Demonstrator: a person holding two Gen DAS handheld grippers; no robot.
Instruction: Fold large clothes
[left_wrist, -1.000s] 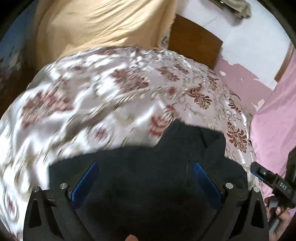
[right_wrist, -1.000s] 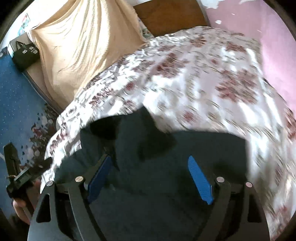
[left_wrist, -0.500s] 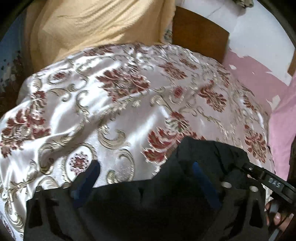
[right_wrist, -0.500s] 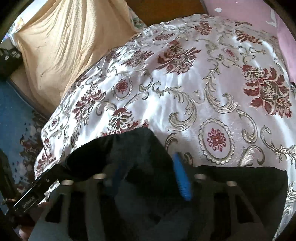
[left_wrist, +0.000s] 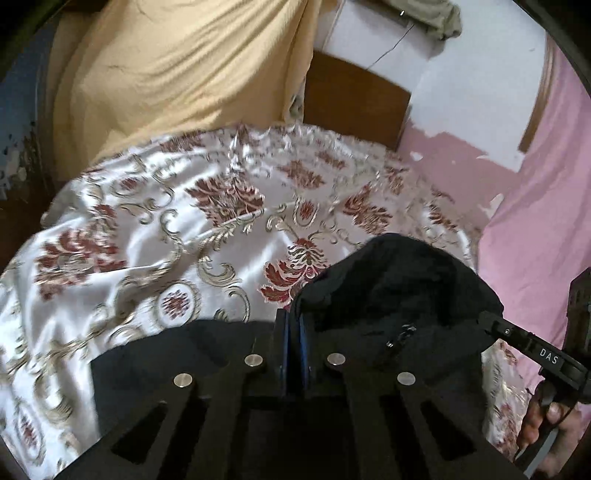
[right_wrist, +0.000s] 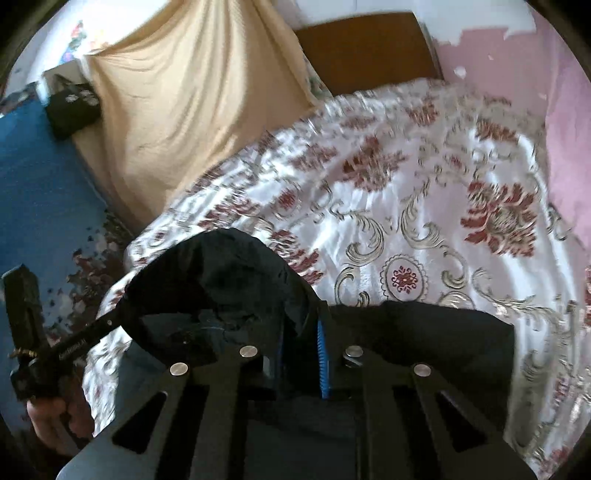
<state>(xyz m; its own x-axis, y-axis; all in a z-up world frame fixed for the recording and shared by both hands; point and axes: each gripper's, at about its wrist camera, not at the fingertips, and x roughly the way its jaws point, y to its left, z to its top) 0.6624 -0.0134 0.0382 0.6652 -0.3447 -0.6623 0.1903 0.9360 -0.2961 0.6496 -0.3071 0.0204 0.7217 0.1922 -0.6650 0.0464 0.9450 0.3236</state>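
Observation:
A black hooded garment (left_wrist: 399, 291) lies on the floral bedspread (left_wrist: 147, 236), its hood bunched up towards the far side. My left gripper (left_wrist: 293, 325) is shut on the garment's edge beside the hood. In the right wrist view the same garment (right_wrist: 229, 273) shows with its hood to the left. My right gripper (right_wrist: 306, 332) is shut on the cloth at the other side of the hood. Each gripper shows at the edge of the other's view: the right gripper (left_wrist: 532, 347) at the right, the left gripper (right_wrist: 74, 343) at the left.
A tan cloth (left_wrist: 177, 70) hangs over furniture beyond the bed. A brown wooden headboard (left_wrist: 354, 99) stands at the far end. A pink wall (left_wrist: 535, 206) runs along the right. Blue patterned carpet (right_wrist: 33, 192) and a black bag (right_wrist: 72, 107) lie to the left.
Both grippers went from wide open over the garment to shut on its cloth beside the hood. The hood has bunched up between them.

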